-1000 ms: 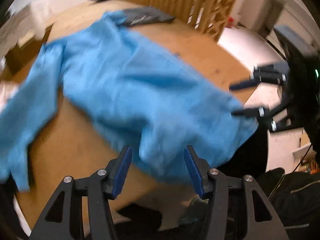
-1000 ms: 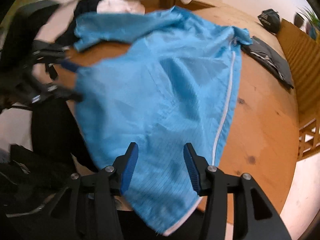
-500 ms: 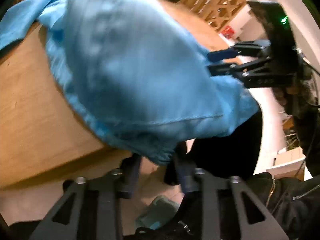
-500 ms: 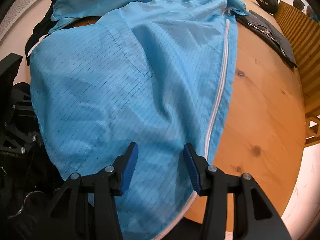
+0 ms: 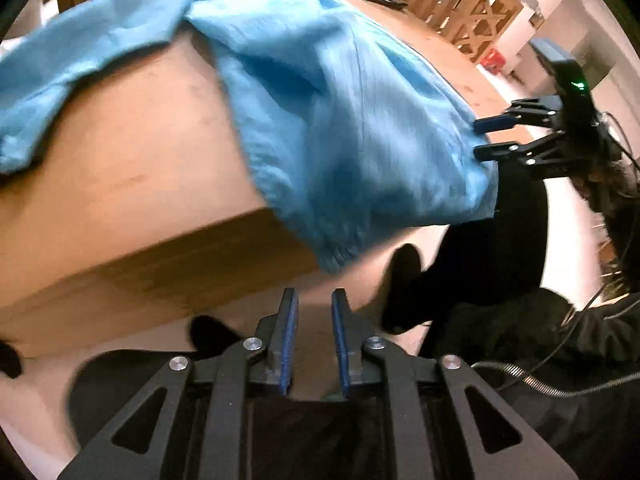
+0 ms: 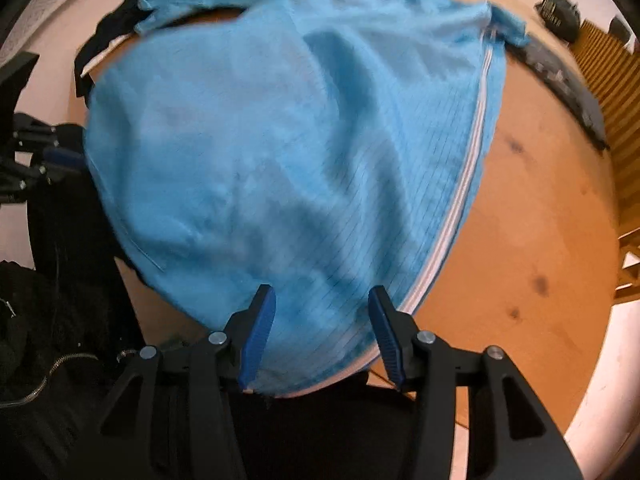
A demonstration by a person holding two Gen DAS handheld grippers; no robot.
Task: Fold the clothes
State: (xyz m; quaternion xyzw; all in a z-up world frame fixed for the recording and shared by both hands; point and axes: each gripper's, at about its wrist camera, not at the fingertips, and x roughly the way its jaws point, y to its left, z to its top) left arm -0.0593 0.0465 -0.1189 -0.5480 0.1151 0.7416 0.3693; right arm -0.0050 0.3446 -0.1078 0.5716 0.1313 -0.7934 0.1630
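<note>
- Left hand-held gripper (image 5: 313,300): jaws just closing, now narrow, nothing between the pads, below the bench edge.
- Right hand-held gripper (image 6: 322,300): jaws half apart, straddling the hem of the blue jacket (image 6: 280,152) without pinching it.
- Jacket: spread on the wooden bench (image 6: 532,208), white zipper (image 6: 460,196) to the right, hem drooping over the near edge.
- Dark garment (image 6: 560,76) at the bench's far side.
- Wooden railing (image 5: 452,4) beyond; pale floor around.

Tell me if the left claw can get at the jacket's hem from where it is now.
Probably yes: the left claw has been closing, nothing between its pads, and the jacket hem hangs over the table edge just ahead, unblocked.
</note>
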